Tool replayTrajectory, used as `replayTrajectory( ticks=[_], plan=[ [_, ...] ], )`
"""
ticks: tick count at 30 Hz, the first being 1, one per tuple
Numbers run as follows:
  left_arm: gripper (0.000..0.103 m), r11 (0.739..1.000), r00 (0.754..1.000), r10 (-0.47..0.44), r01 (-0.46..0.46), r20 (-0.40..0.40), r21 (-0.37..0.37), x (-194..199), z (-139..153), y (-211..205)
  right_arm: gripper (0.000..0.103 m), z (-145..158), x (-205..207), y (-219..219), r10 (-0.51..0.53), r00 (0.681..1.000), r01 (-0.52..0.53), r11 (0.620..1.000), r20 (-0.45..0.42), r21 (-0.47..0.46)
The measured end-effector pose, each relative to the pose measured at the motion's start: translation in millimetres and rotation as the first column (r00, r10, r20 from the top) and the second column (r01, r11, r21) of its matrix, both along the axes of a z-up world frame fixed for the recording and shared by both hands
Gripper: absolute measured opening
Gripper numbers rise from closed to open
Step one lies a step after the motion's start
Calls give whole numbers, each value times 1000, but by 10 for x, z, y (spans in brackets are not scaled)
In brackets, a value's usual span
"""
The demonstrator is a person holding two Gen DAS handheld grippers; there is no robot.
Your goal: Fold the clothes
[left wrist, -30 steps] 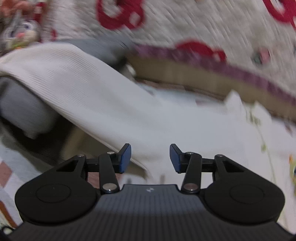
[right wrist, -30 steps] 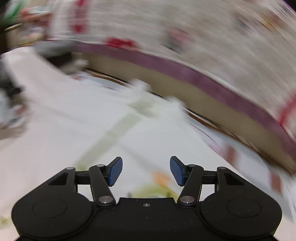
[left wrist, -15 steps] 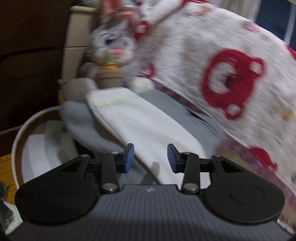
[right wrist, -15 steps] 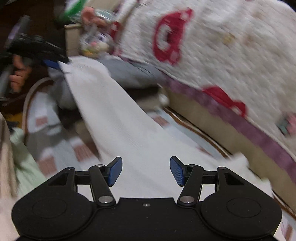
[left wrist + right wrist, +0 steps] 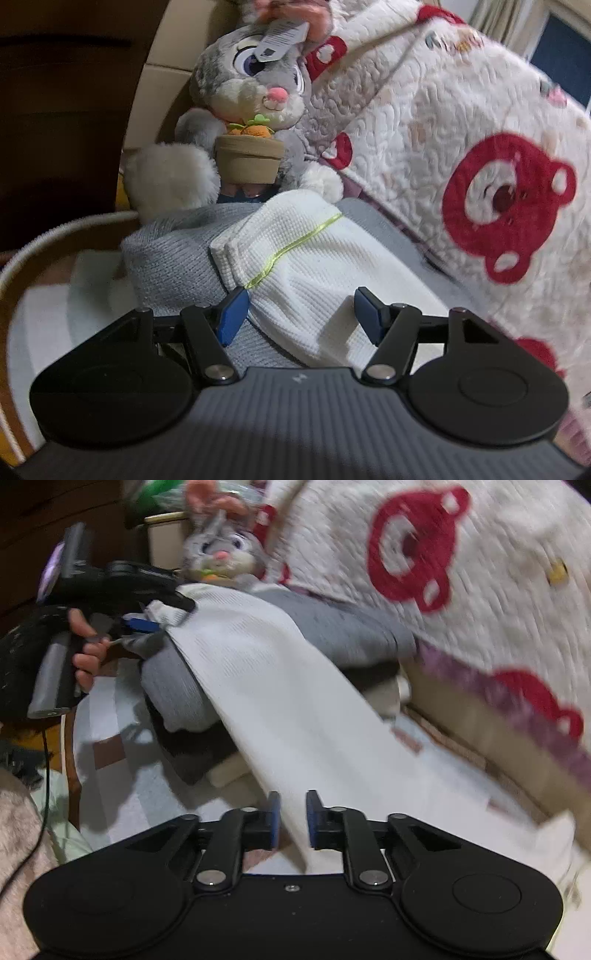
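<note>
My right gripper (image 5: 291, 821) jaws nip the white waffle-knit cloth's (image 5: 280, 686) lower edge; left gripper (image 5: 297, 314) jaws gape around its top, keeping it stretched for folding.

white waffle-knit garment (image 5: 314, 273), draped over grey knit (image 5: 173, 254)

Left gripper (image 5: 299, 314): matte black linkage arms, blue pads (image 5: 232, 314), silver pivot screws, ribbed grey housing with small white logo. Right gripper (image 5: 291, 819): same black arms and blue pads — smooth black body, one centre screw. Left hand (image 5: 86, 646): black sleeve, grey handle, thin black cable below.
</note>
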State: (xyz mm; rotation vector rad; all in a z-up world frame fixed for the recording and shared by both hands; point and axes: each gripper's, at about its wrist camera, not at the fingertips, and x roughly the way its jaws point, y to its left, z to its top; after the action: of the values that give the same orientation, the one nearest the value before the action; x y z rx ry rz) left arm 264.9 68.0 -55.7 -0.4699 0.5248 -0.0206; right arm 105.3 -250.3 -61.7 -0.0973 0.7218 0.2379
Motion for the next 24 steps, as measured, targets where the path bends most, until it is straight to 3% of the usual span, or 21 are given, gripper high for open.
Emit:
replayTrajectory(
  ticks=[4,8,9,11,12,17,20,21,22,23,24],
  plan=[
    [63,999,998,20,-17,57,-49,-65,-5,103,23,-130,-43,-104,-84,996,85,996,-44,30],
    [55,997,993,23,-32,118,74,-115,89,68,24,-225,-36,-236,-167,983,171,984,-80,41],
    [46,994,992,24,-37,120,103,-124,101,63,24,-236,-33,-262,-182,979,187,981,-87,47],
    [42,987,993,44,-60,109,148,-143,102,64,24,-249,-4,-288,-197,976,203,977,-96,60],
    [42,988,993,49,-64,105,141,-148,96,90,26,-256,12,-301,-204,974,211,975,-101,66],
    [51,997,997,40,-36,63,-63,9,-41,296,31,-289,88,-364,-238,963,250,963,-125,98],
    [52,995,997,-9,17,78,-100,103,-83,278,32,-311,134,-364,-249,959,262,961,-131,90],
    [49,993,996,-35,44,86,-105,126,-85,268,32,-319,134,-374,-253,958,266,960,-133,91],
    [28,991,994,-61,72,95,-110,148,-87,259,33,-327,132,-385,-257,957,270,958,-136,92],
    [14,992,992,-78,87,96,-95,163,-85,240,33,-335,130,-396,-261,956,275,957,-138,94],
    [14,994,992,-77,84,98,-66,159,-81,217,34,-343,128,-407,-264,954,279,956,-140,95]
  ],
)
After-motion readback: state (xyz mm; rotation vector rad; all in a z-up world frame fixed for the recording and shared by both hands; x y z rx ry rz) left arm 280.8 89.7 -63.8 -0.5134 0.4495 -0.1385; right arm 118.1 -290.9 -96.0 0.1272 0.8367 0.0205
